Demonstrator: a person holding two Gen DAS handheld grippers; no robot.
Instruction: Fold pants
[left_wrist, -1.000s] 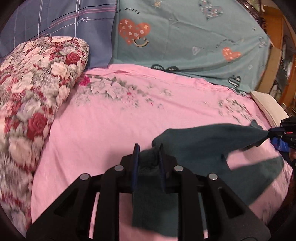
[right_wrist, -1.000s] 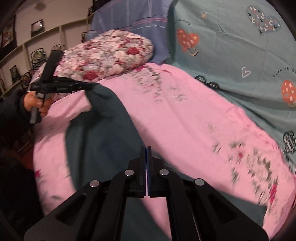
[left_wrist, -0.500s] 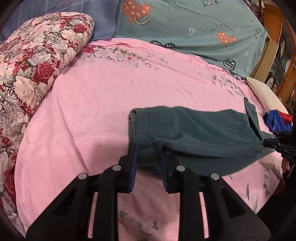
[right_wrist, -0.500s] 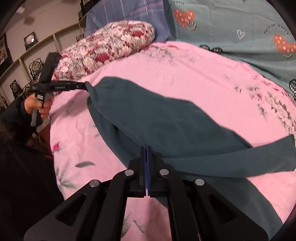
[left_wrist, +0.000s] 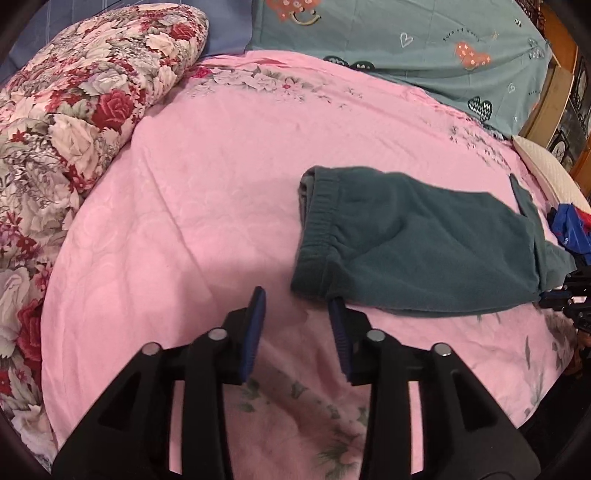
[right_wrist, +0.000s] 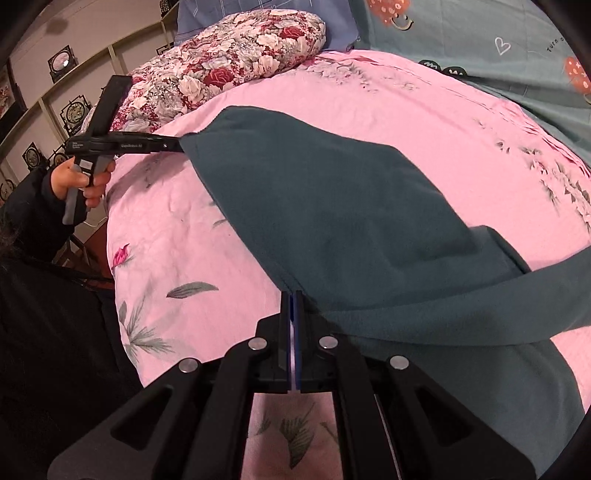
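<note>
The pants (left_wrist: 417, 243) are a matt, fuzzy fleece cloth with a ribbed elastic waistband, lying on the pink bedsheet (left_wrist: 207, 206), a smooth cotton-like cloth faintly embossed. Left of the pants, the floral quilt (left_wrist: 74, 110) looks soft and puffy. The left gripper (left_wrist: 297, 317) is matt black plastic with ridged blue pads and shiny metal rivets.

— Where are the pants (left_wrist: 417, 243)?
— On the pink bed (left_wrist: 207, 206). They are dark green and soft, folded over, lying flat — the stretchy waist end points toward the flowery side.
</note>
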